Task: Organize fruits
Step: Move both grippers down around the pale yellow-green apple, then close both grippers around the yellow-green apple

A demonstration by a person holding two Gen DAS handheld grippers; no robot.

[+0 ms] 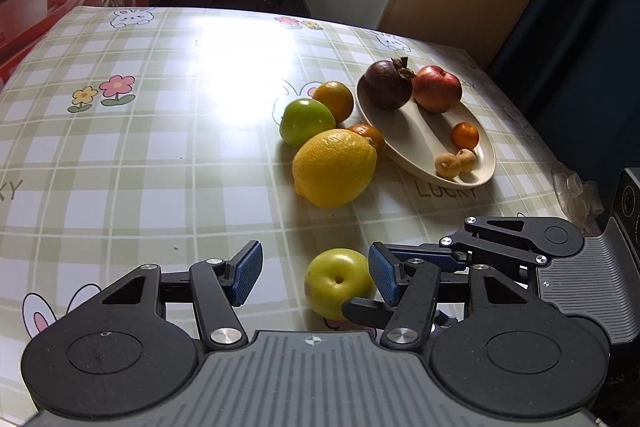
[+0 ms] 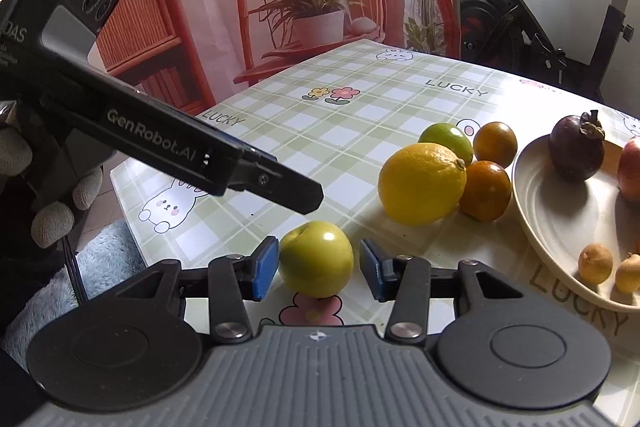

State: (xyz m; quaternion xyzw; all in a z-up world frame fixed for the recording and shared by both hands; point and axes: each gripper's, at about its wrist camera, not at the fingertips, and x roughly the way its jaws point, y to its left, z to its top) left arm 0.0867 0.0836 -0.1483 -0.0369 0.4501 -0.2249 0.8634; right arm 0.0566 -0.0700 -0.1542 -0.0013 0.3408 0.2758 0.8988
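Near the table [image 2: 360, 115] edge, between the right gripper [image 2: 319, 269] pads, sat a yellow-green apple [image 2: 316, 259] — firm, glossy, apt to roll. Jaws narrowed but not gripping; best squeezed across its widest middle.

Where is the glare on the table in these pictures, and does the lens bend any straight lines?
Left wrist view: a strong white glare washes out the checked plastic tablecloth behind the round green apple, and the table's far edge curves. Right wrist view: the cloth is brightest at the right, beyond the oval cream plate; its grid lines bow, and the small yellow-green apple carries one small highlight.
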